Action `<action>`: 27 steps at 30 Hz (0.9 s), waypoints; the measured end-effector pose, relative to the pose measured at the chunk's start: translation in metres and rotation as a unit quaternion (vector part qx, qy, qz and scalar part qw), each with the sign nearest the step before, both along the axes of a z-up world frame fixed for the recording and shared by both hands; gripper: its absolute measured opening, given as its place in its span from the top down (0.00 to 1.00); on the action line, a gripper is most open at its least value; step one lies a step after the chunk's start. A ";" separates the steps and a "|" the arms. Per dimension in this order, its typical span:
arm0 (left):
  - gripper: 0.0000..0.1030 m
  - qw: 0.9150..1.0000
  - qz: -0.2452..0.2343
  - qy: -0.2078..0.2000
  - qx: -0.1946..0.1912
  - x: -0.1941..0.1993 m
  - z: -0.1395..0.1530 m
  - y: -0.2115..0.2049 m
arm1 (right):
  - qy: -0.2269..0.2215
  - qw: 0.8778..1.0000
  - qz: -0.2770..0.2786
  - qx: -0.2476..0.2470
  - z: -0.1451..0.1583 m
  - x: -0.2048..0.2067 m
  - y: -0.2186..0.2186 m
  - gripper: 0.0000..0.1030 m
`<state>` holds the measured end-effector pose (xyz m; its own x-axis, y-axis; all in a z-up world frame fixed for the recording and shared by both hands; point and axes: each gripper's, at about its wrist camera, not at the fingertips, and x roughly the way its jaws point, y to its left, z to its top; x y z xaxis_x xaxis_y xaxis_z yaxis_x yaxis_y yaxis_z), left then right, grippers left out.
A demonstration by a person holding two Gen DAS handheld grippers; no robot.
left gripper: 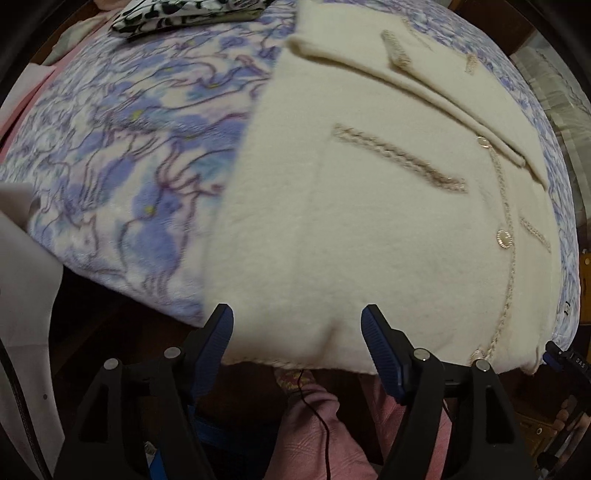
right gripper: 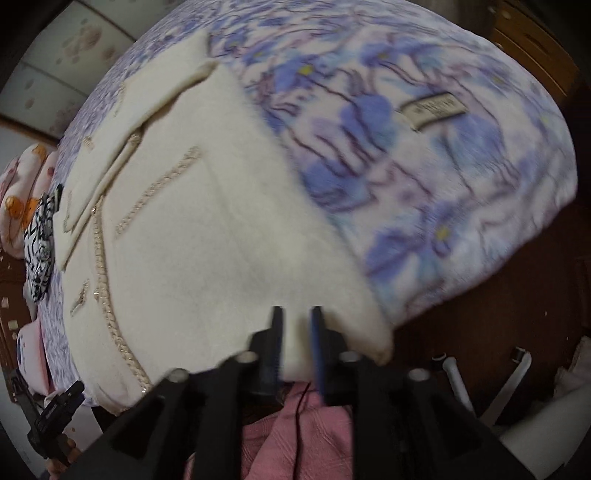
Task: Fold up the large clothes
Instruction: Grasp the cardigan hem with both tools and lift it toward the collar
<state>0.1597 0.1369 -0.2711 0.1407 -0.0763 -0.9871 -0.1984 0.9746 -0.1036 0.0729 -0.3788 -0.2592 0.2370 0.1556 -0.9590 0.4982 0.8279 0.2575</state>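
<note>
**Risking a lopsided lift at the hem**

Lying flat, front up, on the floral blanket (left gripper: 122,155) of the bed: one cream coat (left gripper: 369,221), hem hanging over the near edge. Pinching that hem near its corner: right tool (right gripper: 296,314), jaws almost closed with a fold of cream cloth between. Straddling the hem further along: left tool (left gripper: 297,317), jaws wide apart, gripping nothing yet.

Likely to go wrong: lifting with only one corner held, dragging the coat askew and bunching it; thick fleecy cloth slipping from a shallow pinch; lapel flopping open mid-fold.

Counting: one coat, three buttons visible (left gripper: 504,238), two tools, one blanket, one black-and-white patterned cloth (left gripper: 192,14) beyond, well apart.
</note>
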 end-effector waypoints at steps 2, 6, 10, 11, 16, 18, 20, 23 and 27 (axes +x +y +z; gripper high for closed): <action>0.32 1.000 0.006 0.014 0.001 -0.003 -0.001 0.013 | -0.001 1.000 -0.013 -0.008 -0.001 -0.006 -0.004 0.58; 0.31 0.999 0.012 0.030 0.004 -0.010 -0.003 0.033 | 0.008 1.000 0.003 -0.024 -0.009 -0.007 -0.003 0.55; 0.26 0.998 -0.001 0.056 0.020 -0.014 -0.008 0.042 | 0.028 0.997 0.040 -0.056 -0.023 0.003 0.000 0.46; 0.25 0.998 -0.008 0.062 0.021 -0.015 -0.010 0.044 | 0.031 0.996 0.055 -0.067 -0.026 0.004 0.000 0.44; 0.25 0.996 -0.038 0.078 0.024 -0.016 -0.024 0.047 | 0.038 0.994 0.089 -0.041 -0.043 0.017 -0.006 0.40; 0.25 0.995 -0.048 0.086 0.013 -0.016 -0.033 0.052 | 0.051 0.995 0.088 -0.022 -0.050 0.025 -0.009 0.40; 0.25 0.994 -0.056 0.094 -0.005 -0.012 -0.044 0.057 | 0.069 0.995 0.073 -0.001 -0.055 0.030 -0.013 0.40; 0.24 0.991 -0.064 0.109 -0.034 -0.009 -0.063 0.065 | 0.086 0.994 0.065 0.012 -0.059 0.036 -0.017 0.40; 0.24 0.982 -0.090 0.132 -0.098 0.001 -0.086 0.069 | 0.093 0.993 0.076 0.011 -0.060 0.045 -0.019 0.42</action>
<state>0.1603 0.2060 -0.3567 -0.1520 -0.2696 -0.9509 -0.0705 0.9626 -0.2617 0.1182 -0.3975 -0.3189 0.0280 0.1981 -0.9798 0.4092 0.8920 0.1920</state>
